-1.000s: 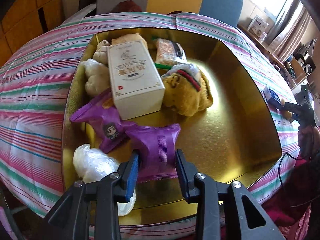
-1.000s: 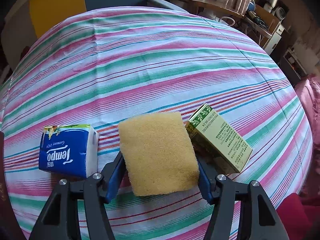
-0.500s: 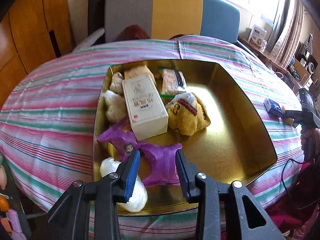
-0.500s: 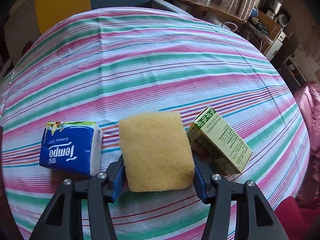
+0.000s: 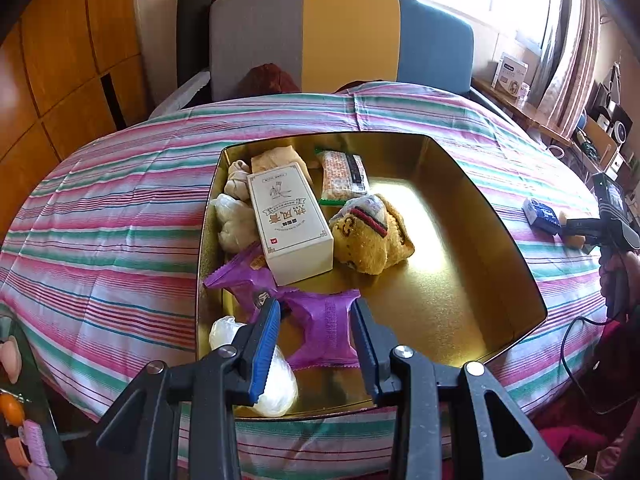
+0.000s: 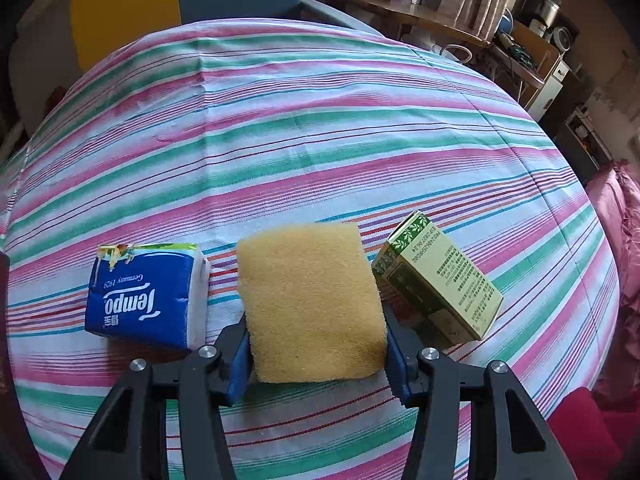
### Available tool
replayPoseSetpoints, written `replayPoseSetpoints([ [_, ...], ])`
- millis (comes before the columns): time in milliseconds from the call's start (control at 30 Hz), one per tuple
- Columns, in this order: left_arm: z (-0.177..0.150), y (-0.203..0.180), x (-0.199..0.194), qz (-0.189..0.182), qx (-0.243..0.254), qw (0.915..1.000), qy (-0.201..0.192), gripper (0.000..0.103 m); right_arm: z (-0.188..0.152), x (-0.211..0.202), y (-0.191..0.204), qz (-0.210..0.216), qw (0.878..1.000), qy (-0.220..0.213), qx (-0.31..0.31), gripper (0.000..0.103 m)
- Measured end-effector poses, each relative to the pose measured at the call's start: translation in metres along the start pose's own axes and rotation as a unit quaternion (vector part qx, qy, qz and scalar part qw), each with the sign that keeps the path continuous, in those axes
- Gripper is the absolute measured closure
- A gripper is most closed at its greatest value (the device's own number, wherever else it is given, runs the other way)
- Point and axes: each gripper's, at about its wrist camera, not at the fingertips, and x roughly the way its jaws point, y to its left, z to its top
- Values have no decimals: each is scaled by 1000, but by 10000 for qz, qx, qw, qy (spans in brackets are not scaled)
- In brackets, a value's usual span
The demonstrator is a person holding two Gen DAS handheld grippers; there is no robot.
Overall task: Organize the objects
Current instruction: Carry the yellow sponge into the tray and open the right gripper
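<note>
A gold tray [image 5: 500, 216] sits on the striped tablecloth. It holds a white box [image 5: 288, 220], a yellow plush toy [image 5: 372, 236], a snack pack [image 5: 342, 174], two purple packets [image 5: 324, 328], white bags and beige items. My left gripper [image 5: 316, 344] is open, raised above the near purple packet. My right gripper [image 6: 316, 344] is shut on a yellow sponge [image 6: 312, 304], held just above the cloth between a blue Tempo tissue pack [image 6: 144, 292] and a green box [image 6: 436, 292]. The right gripper also shows in the left wrist view [image 5: 600, 228].
A multicoloured chair [image 5: 340, 40] stands behind the table. Wooden cabinets [image 5: 60, 60] are on the left. Shelves with small appliances [image 6: 532, 36] line the right wall. Striped cloth [image 6: 300, 120] stretches beyond the sponge.
My left gripper has let go of the purple packet and pulled up and back from the tray. My right gripper with the sponge has lifted slightly.
</note>
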Motion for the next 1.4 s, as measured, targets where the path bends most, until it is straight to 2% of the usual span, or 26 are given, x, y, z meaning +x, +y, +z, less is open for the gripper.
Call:
replayPoseSetpoints([
  [567, -3, 3, 0, 33, -58, 10000, 63, 67, 0, -5, 1, 59, 10000, -56, 45, 49],
  [733, -3, 6, 0, 30, -99, 9999, 59, 67, 1, -22, -1, 149, 9990, -387, 140, 49],
  [967, -3, 11, 3, -5, -160, 9998, 73, 67, -8, -66, 28, 692, 9935, -886, -178, 49],
  [1167, -5, 15, 4, -33, -246, 9997, 82, 67, -31, -126, 86, 1464, 9766, -1296, -895, 49],
  [1300, -6, 20, 4, -40, -345, 9994, 69, 67, -51, -166, 134, 2098, 9561, -1448, -1447, 49],
  [1400, -6, 29, 1, -14, -493, 9988, -1, 67, -76, -187, 179, 2508, 9364, -1358, -2044, 49],
])
